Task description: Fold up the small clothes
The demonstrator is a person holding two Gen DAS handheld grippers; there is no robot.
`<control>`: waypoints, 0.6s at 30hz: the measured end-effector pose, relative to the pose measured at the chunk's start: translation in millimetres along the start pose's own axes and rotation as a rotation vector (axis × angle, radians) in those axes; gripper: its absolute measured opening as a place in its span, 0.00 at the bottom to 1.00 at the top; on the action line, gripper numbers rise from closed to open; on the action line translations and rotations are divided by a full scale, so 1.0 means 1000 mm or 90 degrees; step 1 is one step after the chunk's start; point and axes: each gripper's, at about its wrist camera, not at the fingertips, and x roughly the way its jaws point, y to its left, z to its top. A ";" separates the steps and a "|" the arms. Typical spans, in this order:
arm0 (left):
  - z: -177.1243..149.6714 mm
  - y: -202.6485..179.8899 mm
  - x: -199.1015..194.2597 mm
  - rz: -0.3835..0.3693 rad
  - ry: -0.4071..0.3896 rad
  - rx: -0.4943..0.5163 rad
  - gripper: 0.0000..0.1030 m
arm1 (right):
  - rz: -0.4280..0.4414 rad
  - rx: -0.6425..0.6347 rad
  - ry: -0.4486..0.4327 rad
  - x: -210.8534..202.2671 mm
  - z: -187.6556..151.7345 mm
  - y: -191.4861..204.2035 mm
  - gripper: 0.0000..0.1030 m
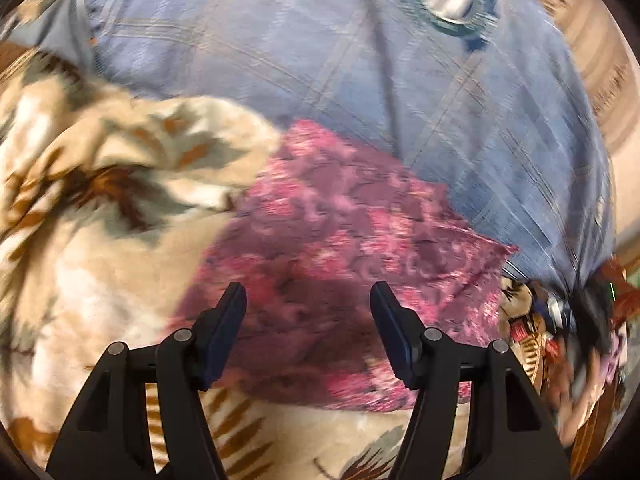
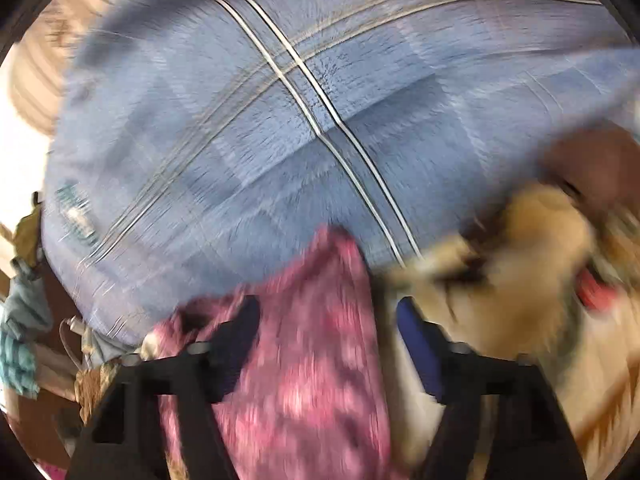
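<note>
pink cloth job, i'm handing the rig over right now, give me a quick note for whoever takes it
Left gripper: open, empty, hovering over the pink-and-maroon patterned cloth.
Right gripper: jaws apart, the same cloth lies between them; the picture is blurred, no clamped grip shows.
The cloth lies partly on the cream floral blanket and partly on the blue checked sheet.
Done: it looks partly folded, one edge doubled over.
Left: probably square the edges and finish the fold. A heap of other fabrics sits to the side.
</note>
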 end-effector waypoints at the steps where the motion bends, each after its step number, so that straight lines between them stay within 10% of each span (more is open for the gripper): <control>1: 0.000 0.008 -0.002 0.012 0.016 -0.025 0.62 | 0.018 0.004 0.020 -0.009 -0.015 -0.002 0.72; 9: -0.061 0.034 -0.025 -0.078 0.020 -0.117 0.62 | 0.100 0.127 0.074 -0.027 -0.149 -0.027 0.72; 18: -0.091 0.051 0.027 -0.202 0.049 -0.239 0.63 | 0.158 0.139 0.120 0.016 -0.171 -0.023 0.72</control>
